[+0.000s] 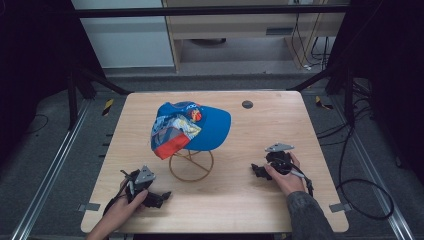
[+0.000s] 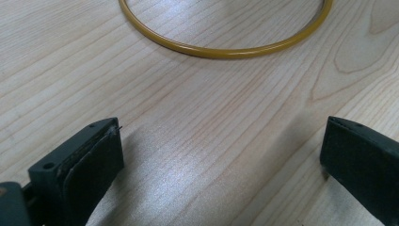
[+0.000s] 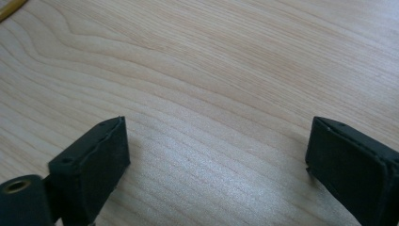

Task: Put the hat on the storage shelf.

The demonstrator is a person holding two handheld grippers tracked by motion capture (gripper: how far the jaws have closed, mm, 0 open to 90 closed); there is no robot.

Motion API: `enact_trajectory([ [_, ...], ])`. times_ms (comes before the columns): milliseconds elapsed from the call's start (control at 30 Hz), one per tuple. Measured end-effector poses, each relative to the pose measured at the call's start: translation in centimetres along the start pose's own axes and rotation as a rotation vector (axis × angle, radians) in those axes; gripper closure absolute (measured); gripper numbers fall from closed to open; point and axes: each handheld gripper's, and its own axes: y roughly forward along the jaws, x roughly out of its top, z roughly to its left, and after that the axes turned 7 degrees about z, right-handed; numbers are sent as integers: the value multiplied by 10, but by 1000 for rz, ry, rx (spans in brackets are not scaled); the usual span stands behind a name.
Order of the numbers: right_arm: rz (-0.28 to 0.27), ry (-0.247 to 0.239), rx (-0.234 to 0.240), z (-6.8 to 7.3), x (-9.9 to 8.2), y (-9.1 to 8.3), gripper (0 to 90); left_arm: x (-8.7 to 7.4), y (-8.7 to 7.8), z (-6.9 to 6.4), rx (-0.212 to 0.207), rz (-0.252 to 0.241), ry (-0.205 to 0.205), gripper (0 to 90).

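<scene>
Two grippers: held one in each hand, both rested low on the table (image 1: 240, 200), near its front edge.
Left gripper (image 1: 159, 196): seen at the near left in the high view, just short of the stand's ring; jaws spread wide with bare wood between them in the left gripper view (image 2: 221, 155); nothing is held.
Left hand (image 1: 122, 207): wrapped round the gripper body from below.
Right gripper (image 1: 258, 171): seen at the near right in the high view, apart from the stand; jaws spread wide over bare wood in the right gripper view (image 3: 216, 155); nothing is held.
Right hand (image 1: 285, 177): closed over the gripper body, a grey sleeve (image 1: 307, 215) behind it.
Wire stand (image 1: 191, 165): yellow, set at the middle of the table between the two grippers; its base ring (image 2: 226, 49) is seen lying flat on the wood ahead of the left jaws.
Cap (image 1: 192, 127): blue with printed panels and a red patch, perched on top of the stand, tilted, brim toward the right.
Round grommet (image 1: 247, 104): dark, set in the table beyond the cap.
Cabinet (image 1: 250, 30): wooden, placed beyond the far edge.
</scene>
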Motion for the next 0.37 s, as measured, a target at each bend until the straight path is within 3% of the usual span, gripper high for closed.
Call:
enact_trajectory([
  [367, -14, 29, -29, 7, -9, -5, 60, 0, 0, 0, 0, -1, -1, 0],
])
